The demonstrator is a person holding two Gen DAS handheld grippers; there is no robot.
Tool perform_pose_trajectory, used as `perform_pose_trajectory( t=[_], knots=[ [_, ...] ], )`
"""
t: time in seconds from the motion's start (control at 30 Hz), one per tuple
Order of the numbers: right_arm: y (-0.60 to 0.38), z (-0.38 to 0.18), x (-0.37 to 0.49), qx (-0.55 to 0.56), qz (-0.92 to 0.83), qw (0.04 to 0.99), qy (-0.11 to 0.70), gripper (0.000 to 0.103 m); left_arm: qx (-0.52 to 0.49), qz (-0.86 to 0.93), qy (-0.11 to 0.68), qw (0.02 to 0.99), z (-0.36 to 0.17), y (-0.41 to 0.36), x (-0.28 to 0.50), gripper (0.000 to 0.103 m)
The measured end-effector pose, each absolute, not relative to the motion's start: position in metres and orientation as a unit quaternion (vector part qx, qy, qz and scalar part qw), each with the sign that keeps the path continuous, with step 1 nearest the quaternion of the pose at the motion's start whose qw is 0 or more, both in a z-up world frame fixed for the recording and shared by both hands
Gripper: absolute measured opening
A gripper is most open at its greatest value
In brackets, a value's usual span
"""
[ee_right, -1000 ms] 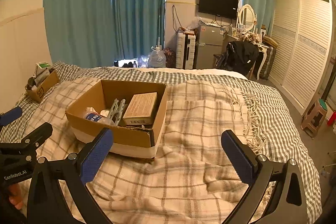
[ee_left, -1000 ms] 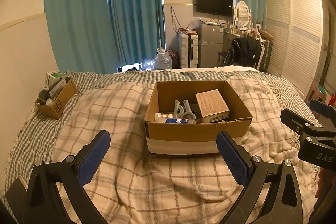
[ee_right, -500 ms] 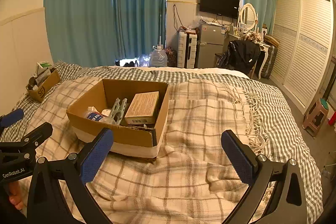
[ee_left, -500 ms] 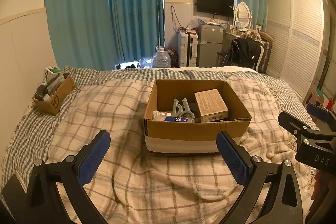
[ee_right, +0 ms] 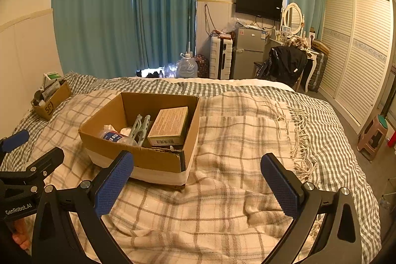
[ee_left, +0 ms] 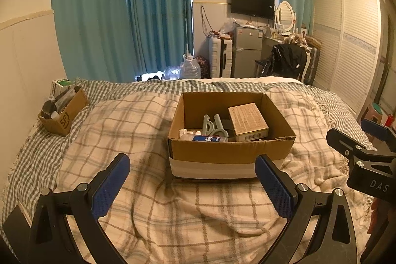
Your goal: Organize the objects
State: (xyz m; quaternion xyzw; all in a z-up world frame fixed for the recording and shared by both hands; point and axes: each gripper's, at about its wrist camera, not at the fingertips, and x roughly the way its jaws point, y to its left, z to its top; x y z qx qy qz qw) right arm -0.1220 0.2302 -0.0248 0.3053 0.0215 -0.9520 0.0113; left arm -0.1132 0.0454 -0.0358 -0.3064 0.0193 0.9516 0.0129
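Note:
An open cardboard box (ee_left: 230, 152) (ee_right: 151, 157) sits mid-bed on a plaid blanket. Inside lie a tan carton (ee_left: 247, 120) (ee_right: 169, 125), grey-green clips (ee_left: 214, 125) (ee_right: 139, 126) and a blue-labelled bottle (ee_left: 206, 139) (ee_right: 115, 136). My left gripper (ee_left: 191, 186) is open and empty, just short of the box's near wall. My right gripper (ee_right: 196, 184) is open and empty, to the box's right front; it also shows at the right edge of the left wrist view (ee_left: 363, 155).
A small cardboard box (ee_left: 63, 113) (ee_right: 50, 102) full of items sits at the bed's far left by the wall. The plaid blanket (ee_right: 247, 140) covers the bed. Beyond the bed stand a fridge (ee_left: 247, 51), a chair with a black jacket (ee_right: 284, 63) and a wardrobe (ee_right: 358, 46).
Both views have tilted up slightly, so the box and bed sit a little lower in frame. Both grippers stay open and empty.

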Motion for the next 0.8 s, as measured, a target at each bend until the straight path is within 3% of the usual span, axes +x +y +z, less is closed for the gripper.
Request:
perform_pose_trajectory(
  t=[0.8],
  knots=[
    [0.2280, -0.0255, -0.1216, 0.311, -0.950, 0.012, 0.024, 0.103, -0.308, 0.951, 0.017, 0.008, -0.0369, 0.0399, -0.1112, 0.103]
  ],
)
